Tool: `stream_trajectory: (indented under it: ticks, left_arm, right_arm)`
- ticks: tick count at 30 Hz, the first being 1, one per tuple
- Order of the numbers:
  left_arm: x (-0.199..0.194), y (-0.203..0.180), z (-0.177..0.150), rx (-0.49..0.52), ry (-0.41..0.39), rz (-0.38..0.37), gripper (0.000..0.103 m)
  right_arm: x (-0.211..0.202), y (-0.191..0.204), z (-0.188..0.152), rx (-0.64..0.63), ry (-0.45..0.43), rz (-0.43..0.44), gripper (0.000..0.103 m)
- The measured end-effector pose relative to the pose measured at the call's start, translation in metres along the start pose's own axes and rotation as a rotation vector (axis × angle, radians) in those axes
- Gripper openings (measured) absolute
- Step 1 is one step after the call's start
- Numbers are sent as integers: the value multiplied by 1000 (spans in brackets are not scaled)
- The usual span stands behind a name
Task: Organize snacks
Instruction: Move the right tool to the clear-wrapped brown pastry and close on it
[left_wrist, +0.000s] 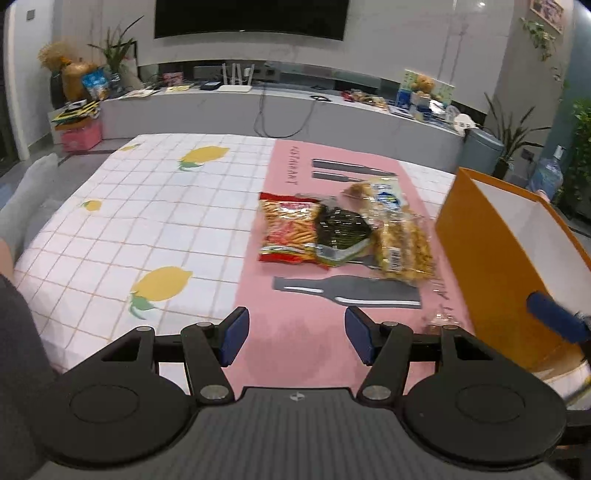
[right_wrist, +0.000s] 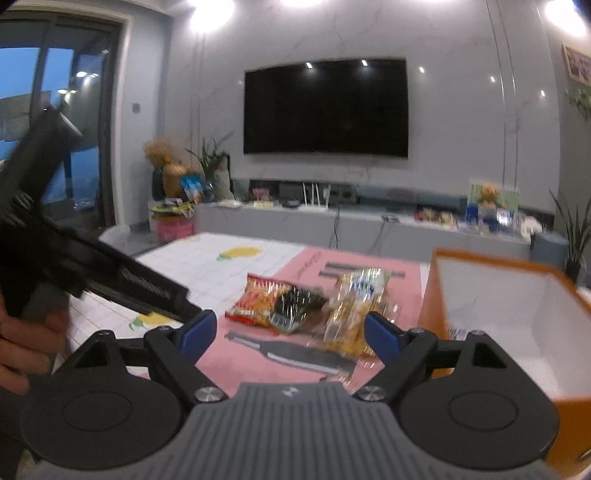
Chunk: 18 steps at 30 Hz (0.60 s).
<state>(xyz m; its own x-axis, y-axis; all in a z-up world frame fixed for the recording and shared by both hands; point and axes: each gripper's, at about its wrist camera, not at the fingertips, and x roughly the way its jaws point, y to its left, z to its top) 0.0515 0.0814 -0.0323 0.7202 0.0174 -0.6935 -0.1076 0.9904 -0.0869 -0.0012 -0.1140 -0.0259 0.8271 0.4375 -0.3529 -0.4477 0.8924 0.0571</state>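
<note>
Three snack bags (left_wrist: 343, 232) piled just left of orange box (left_wrist: 498, 266), prob. staged for boxing. Left gripper (left_wrist: 295, 332) & right gripper (right_wrist: 291, 334) held wide, nothing gripped.

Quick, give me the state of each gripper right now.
Left gripper: open, holding nothing, over the pink mat.
Right gripper: open, holding nothing, short of the snack bags.

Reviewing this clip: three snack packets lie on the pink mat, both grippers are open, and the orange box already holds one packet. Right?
Not quite: the orange box is empty, as the right wrist view shows. The three snack packets do lie on the pink mat, and the left gripper and right gripper are open.
</note>
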Motion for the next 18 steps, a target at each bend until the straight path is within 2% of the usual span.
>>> stream_trajectory:
  ticks: [4,7,9,18]
  left_arm:
    - [2,9,1,-13,6,13,70]
    - [6,14,1,-15,15,25,70]
    - [9,16,1,-18,20,36,70]
    - [19,26,2,-49,58,25,70]
  right_arm:
    - [32,8,-13,4,73,-88,85]
    - [52,6,-25,74,102,-133,85]
    - [68,4,-33,110,140,-192,85]
    - [107,5,-53,208,263,-361,85]
